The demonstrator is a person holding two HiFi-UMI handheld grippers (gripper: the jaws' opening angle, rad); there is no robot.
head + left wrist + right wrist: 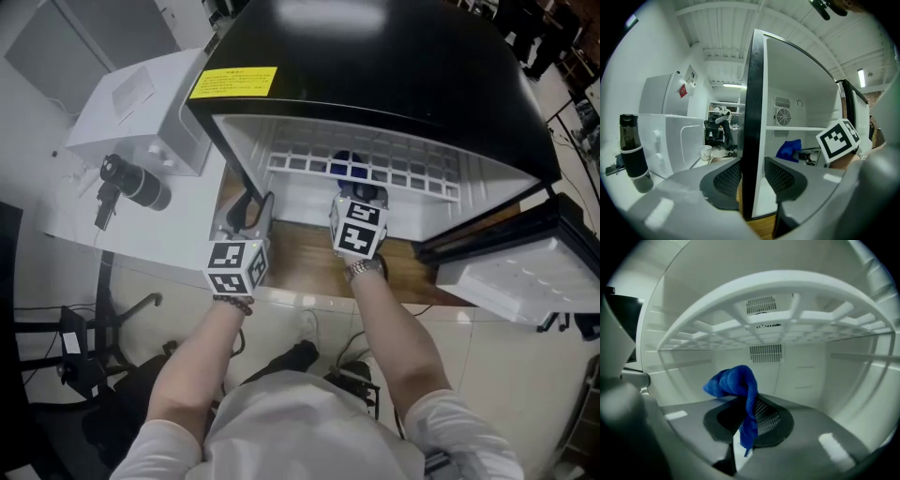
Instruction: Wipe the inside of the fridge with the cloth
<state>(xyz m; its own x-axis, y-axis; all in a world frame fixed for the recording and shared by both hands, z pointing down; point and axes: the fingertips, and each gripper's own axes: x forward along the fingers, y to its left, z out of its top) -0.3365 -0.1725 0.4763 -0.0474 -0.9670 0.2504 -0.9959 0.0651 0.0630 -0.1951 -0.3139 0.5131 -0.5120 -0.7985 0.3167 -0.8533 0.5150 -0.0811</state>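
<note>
Wood-grain table carries the fridge, with its door swung wide to the right of both grippers. The cloth, blue and nubbly, is pinched between the jaws of the right gripper. A bunched fold stands above the pads and a thin tail hangs below them. Gathering it this way leaves a soft wad out front to press on a surface. That gripper is inside the lower compartment. The shelf, a white moulded grid, arches above it, and a slotted vent sits in the back panel straight ahead. The cloth seems to hang free, touching no surface that I can make out. All around it the liner is smooth, glossy white plastic with rounded corners, which should wipe easily.

To the left, the left gripper straddles the wall of the fridge at its black front edge, one meshed pad pressed on each side. That clamp is probably there to steady the light cabinet against the push of wiping.
</note>
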